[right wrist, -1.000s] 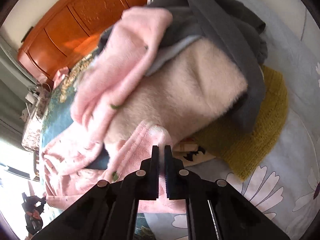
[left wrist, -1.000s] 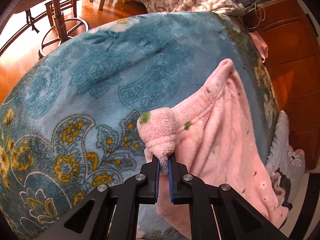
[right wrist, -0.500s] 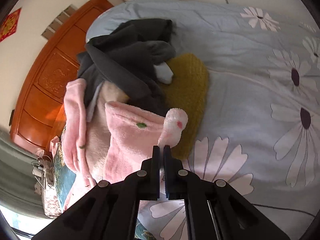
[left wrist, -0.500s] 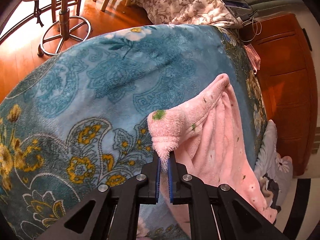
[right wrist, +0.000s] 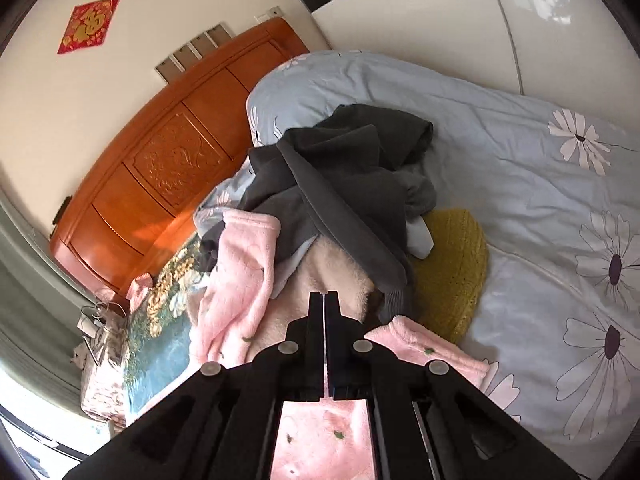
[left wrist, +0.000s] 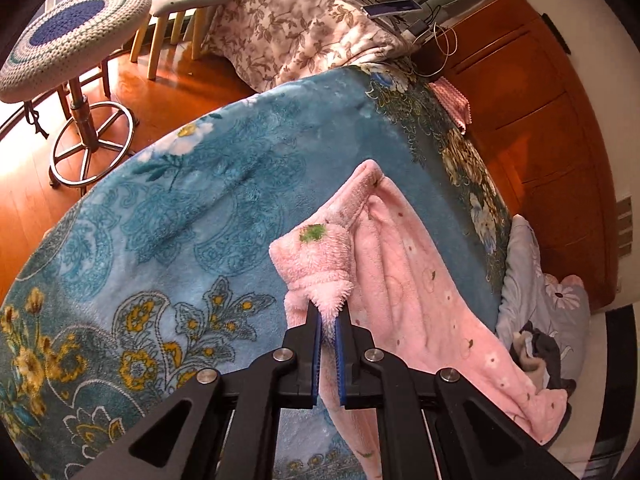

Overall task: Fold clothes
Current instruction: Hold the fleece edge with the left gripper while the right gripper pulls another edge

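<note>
A fluffy pink garment (left wrist: 404,296) with small green leaf marks lies over the blue floral blanket (left wrist: 192,216) on the bed. My left gripper (left wrist: 329,320) is shut on a bunched edge of it and holds that edge up. In the right wrist view the pink garment (right wrist: 424,356) lies under and beside my right gripper (right wrist: 324,300). Its jaws are pressed together with no cloth showing between the tips. Another pink piece (right wrist: 240,272) lies to the left by the pile.
A pile of clothes sits ahead of the right gripper: a dark grey garment (right wrist: 344,184), a cream fleece (right wrist: 320,280) and a mustard knit (right wrist: 452,268). A wooden headboard (right wrist: 168,172) stands behind. A stool (left wrist: 72,40) and a floral quilt (left wrist: 304,24) lie beyond the bed.
My left gripper has lifted and pulled back with the pink edge. My right gripper has risen and tilted up; the pink cloth it pinched now lies below it.
</note>
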Demonstrator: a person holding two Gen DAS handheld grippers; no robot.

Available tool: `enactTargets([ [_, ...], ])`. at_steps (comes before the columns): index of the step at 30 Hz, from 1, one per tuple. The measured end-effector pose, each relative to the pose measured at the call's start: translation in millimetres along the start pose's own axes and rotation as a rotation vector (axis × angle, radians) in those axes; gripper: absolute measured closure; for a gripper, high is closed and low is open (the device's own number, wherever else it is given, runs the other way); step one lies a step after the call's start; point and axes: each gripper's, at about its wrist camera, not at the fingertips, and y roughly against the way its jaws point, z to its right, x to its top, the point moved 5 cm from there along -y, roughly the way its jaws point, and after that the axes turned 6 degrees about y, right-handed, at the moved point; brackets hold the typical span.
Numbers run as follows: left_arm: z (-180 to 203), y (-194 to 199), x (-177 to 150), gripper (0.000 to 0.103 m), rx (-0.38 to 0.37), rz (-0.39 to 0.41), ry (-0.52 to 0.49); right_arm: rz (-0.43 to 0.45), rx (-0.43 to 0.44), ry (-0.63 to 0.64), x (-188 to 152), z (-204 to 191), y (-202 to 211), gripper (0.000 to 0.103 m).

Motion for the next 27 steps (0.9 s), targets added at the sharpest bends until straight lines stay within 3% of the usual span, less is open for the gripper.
enactTargets([
  [3, -11, -6, 0, 0.097, 0.021, -0.014, 0.019, -0.062, -0.041, -0.029, -21, 20, -13, 0.103],
  [7, -15, -4, 1, 0.096, 0.022, -0.011, 0.026, -0.160, -0.145, -0.119, -67, 78, -28, 0.100],
  [8, -15, -4, 1, 0.096, 0.023, -0.011, 0.027, -0.187, -0.168, -0.156, -79, 94, -32, 0.096],
  [10, -13, -5, 0, 0.096, 0.026, -0.012, 0.025, -0.233, -0.167, -0.252, -103, 121, -39, 0.059],
  [11, -11, -6, -2, 0.096, 0.026, -0.013, 0.021, -0.250, -0.154, -0.300, -115, 132, -42, 0.059],
  [21, -12, -2, -4, 0.096, 0.027, -0.012, 0.007, -0.245, -0.037, -0.607, -164, 165, -76, 0.059],
  [23, -14, -3, -3, 0.096, 0.026, -0.015, 0.017, -0.232, 0.008, -0.645, -166, 161, -80, 0.066],
  [24, -14, -4, -2, 0.096, 0.020, -0.017, 0.025, -0.233, 0.029, -0.659, -165, 158, -82, 0.086],
  [25, -15, -4, -1, 0.096, 0.016, -0.019, 0.032, -0.242, 0.014, -0.660, -164, 156, -83, 0.099],
  [27, -14, -4, 1, 0.096, 0.011, -0.016, 0.034, -0.223, -0.016, -0.654, -157, 150, -79, 0.100],
])
